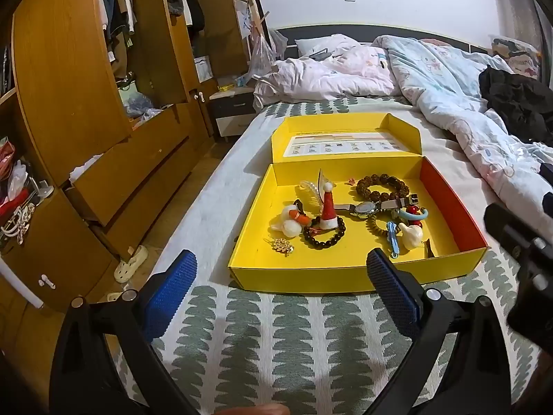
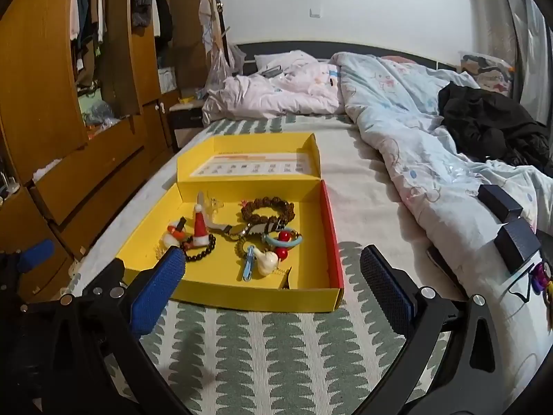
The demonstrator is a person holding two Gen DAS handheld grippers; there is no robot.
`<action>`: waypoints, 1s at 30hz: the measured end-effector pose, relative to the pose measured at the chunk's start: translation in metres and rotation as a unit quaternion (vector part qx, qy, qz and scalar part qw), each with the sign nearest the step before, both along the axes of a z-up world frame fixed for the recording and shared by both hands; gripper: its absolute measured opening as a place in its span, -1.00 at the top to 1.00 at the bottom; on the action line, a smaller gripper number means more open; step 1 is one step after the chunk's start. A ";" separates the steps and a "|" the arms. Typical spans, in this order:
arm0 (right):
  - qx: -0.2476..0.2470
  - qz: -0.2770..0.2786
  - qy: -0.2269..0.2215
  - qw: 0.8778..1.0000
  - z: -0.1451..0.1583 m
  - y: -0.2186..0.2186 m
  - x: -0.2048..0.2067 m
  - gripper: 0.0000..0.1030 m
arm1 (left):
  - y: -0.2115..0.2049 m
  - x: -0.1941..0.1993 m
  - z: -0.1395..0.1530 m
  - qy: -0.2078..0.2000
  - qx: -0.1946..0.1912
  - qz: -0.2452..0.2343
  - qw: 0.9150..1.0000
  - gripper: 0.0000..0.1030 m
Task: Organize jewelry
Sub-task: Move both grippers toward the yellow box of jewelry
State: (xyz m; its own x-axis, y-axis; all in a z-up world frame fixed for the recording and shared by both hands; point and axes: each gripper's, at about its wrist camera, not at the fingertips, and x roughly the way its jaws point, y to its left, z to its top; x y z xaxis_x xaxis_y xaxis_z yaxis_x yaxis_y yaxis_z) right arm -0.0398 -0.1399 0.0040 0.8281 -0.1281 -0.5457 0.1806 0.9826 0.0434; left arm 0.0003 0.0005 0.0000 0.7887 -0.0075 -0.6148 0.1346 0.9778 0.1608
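Note:
An open yellow box (image 1: 252, 238) (image 2: 145, 238) lies on the bed with jewelry loose in it: a brown bead bracelet (image 1: 382, 186) (image 2: 268, 209), a black bead bracelet (image 1: 325, 235) (image 2: 200, 250), a wristwatch (image 1: 364, 208), a red santa hat (image 1: 328, 207) (image 2: 199, 228), a gold brooch (image 1: 281, 245), a blue clip (image 1: 392, 238) (image 2: 248, 263) and white charms (image 1: 411, 233) (image 2: 268, 261). My left gripper (image 1: 281, 283) hovers open just short of the box's near wall, nothing between its fingers. My right gripper (image 2: 273, 276) is open too, over the box's near right corner, holding nothing.
Two dark blue small boxes (image 2: 508, 224) and a purple trinket (image 2: 541, 276) lie on the bed at the right. A rumpled quilt (image 2: 397, 121) and black clothing (image 2: 490, 124) fill the far bed. A wooden wardrobe (image 1: 86, 103) with pulled-out drawers stands left; slippers (image 1: 131, 263) lie on the floor.

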 end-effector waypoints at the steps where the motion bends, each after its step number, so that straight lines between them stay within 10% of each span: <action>1: 0.001 0.000 -0.002 1.000 0.000 0.000 0.001 -0.95 | 0.000 0.000 0.000 0.001 -0.001 0.000 1.000 -0.89; 13: 0.002 -0.002 -0.027 1.000 0.005 -0.007 -0.010 -0.95 | 0.005 0.012 -0.001 0.000 0.014 0.010 1.000 -0.89; 30: 0.085 0.084 0.062 0.991 0.004 -0.021 0.073 -0.94 | 0.042 0.082 -0.017 0.101 -0.049 0.036 0.993 -0.89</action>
State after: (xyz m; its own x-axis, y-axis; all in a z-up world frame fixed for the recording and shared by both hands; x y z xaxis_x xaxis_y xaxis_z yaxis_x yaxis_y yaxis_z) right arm 0.0336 -0.1605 0.0076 0.7548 0.1088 -0.6468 0.0294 0.9796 0.1990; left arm 0.0826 0.0426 -0.0171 0.6501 -0.0233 -0.7595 0.0836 0.9957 0.0410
